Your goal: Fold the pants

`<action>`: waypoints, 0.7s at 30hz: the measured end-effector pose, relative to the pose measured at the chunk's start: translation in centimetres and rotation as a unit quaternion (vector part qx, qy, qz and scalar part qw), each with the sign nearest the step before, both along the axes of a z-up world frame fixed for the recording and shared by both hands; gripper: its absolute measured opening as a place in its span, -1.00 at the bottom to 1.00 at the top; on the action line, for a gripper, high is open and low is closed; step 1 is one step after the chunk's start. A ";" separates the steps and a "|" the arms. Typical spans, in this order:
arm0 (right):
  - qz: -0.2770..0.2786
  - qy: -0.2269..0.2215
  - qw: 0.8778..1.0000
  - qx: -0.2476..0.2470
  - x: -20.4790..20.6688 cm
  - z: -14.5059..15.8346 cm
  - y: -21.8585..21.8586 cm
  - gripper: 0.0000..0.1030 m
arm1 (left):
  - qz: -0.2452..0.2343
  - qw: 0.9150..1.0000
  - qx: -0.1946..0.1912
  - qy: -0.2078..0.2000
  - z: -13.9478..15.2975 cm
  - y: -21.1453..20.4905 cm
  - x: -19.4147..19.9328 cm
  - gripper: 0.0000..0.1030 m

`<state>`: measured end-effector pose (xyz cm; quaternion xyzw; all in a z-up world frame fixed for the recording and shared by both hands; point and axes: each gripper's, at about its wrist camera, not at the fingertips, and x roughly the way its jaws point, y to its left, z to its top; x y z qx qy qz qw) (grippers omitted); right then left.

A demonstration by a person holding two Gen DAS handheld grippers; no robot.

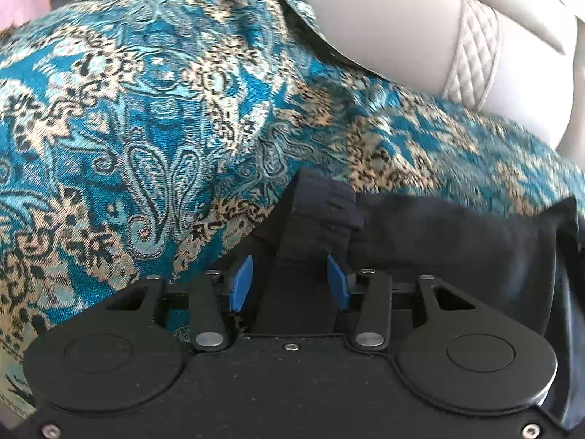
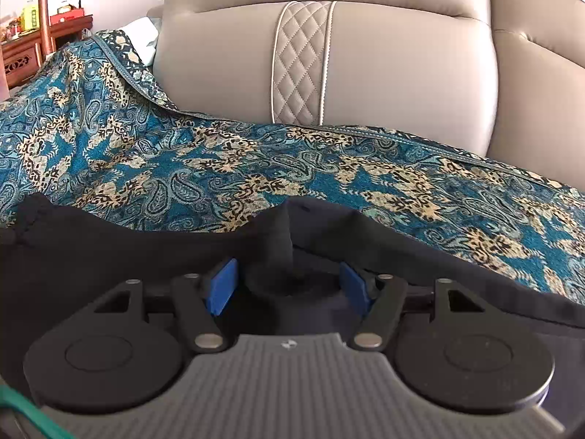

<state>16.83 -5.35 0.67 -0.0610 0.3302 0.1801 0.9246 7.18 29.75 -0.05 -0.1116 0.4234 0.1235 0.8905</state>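
Observation:
Dark navy pants lie on a blue paisley cloth over a sofa seat. In the left wrist view my left gripper has its blue pads wide apart, with a bunched edge of the pants standing between them. In the right wrist view my right gripper also has its pads apart, with a raised fold of the pants between them. The pants spread to the left and right of it. I cannot tell whether the pads press the fabric.
A grey leather sofa back with a quilted stripe rises behind the cloth. A wooden side table with small items stands at the far left. The paisley cloth covers the whole seat.

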 end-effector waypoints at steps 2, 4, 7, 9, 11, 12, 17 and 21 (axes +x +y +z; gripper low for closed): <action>0.006 0.003 1.000 0.002 0.3 -0.2 0.2 0.33 | -0.011 1.000 -0.004 0.004 -0.2 -0.1 0.1 -0.12; 0.014 0.005 1.000 0.004 0.5 -0.3 0.4 0.14 | -0.018 1.000 -0.023 0.009 -0.1 -0.1 0.2 -0.14; 0.020 0.002 1.000 0.001 0.4 -0.4 0.5 -0.16 | -0.045 0.998 -0.032 0.007 0.5 -0.3 -0.4 -0.19; 0.024 0.003 1.000 0.005 0.4 -0.4 0.5 -0.18 | -0.061 0.998 -0.017 0.008 0.6 -0.5 -0.8 -0.18; 0.023 0.003 1.000 0.008 0.5 -0.5 0.3 -0.19 | -0.057 0.998 0.002 0.017 0.1 -0.6 -0.5 -0.11; 0.023 0.004 1.000 0.010 0.6 -0.5 0.3 -0.20 | -0.053 0.998 0.002 0.020 -0.3 -0.4 -0.1 -0.08; 0.008 0.007 1.000 -0.010 0.9 -0.4 0.9 -0.89 | -0.027 0.999 -0.040 0.017 -0.5 0.3 1.0 -0.25; -0.005 -0.008 1.000 -0.017 0.5 1.0 1.0 -0.92 | -0.044 0.998 0.027 -0.023 2.0 -1.7 0.3 -0.25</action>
